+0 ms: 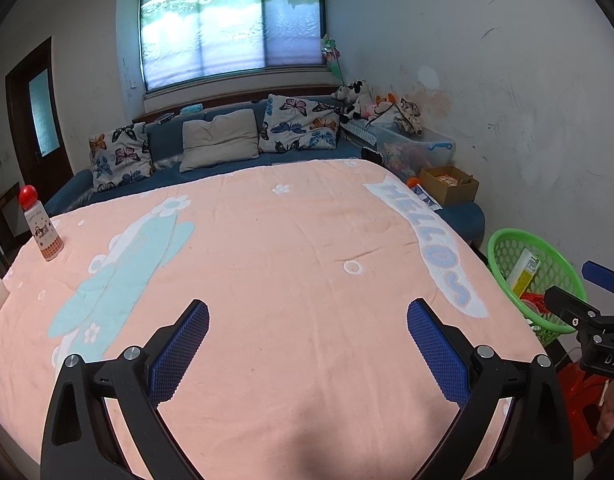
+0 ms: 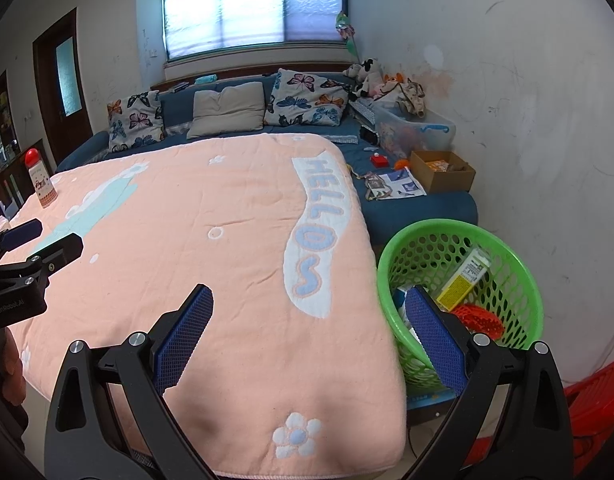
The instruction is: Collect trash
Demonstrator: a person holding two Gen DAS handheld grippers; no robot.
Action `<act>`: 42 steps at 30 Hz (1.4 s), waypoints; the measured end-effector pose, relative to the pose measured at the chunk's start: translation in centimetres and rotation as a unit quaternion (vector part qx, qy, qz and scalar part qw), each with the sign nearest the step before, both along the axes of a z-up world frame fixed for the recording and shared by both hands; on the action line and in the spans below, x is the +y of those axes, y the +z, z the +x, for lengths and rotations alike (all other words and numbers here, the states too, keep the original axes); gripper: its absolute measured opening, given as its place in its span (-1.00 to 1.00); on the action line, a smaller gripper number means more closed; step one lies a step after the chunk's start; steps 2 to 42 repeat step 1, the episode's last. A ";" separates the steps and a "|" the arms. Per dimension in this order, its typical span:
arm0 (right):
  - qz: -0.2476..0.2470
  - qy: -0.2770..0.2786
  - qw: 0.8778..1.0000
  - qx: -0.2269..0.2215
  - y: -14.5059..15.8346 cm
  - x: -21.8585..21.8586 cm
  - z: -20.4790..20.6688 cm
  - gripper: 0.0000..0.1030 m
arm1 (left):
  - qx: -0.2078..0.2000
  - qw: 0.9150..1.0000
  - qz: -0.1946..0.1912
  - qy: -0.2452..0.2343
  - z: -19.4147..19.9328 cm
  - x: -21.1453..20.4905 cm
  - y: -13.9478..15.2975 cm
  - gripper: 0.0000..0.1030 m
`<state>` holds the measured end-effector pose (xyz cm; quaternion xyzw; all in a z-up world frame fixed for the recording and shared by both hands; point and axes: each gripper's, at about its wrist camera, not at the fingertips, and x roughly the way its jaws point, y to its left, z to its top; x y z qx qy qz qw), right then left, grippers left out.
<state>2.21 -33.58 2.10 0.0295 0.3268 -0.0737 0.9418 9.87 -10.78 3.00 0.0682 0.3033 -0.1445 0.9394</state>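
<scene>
Far left on the blanket (image 1: 307, 240), an upright bottle (image 1: 41, 226) stands nearer the left gripper (image 1: 307, 344), probably trash; both grippers gape empty, right gripper (image 2: 309, 332) by the basket (image 2: 519, 264).

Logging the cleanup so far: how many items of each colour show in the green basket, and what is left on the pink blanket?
Basket, yellow carton: 1
Basket, red item: 1
Blanket, red-capped bottle: 1
Total: 3

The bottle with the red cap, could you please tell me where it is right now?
The bottle with the red cap stands upright near the far left corner of the pink blanket, well away from the green basket on the right.
</scene>
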 end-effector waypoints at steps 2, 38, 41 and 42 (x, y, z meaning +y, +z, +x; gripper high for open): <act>0.000 0.000 1.000 0.001 -0.1 0.0 0.0 0.86 | 0.000 1.000 0.000 0.000 0.0 0.0 0.0 0.87; 0.000 0.000 1.000 0.001 -0.1 0.0 0.0 0.86 | 0.000 1.000 0.000 0.000 0.0 0.0 0.0 0.87; 0.000 0.000 1.000 0.001 -0.1 0.0 0.0 0.86 | 0.000 1.000 0.000 0.000 0.0 0.0 0.0 0.87; 0.000 0.000 1.000 0.001 -0.1 0.0 0.0 0.86 | 0.000 1.000 0.000 0.000 0.0 0.0 0.0 0.87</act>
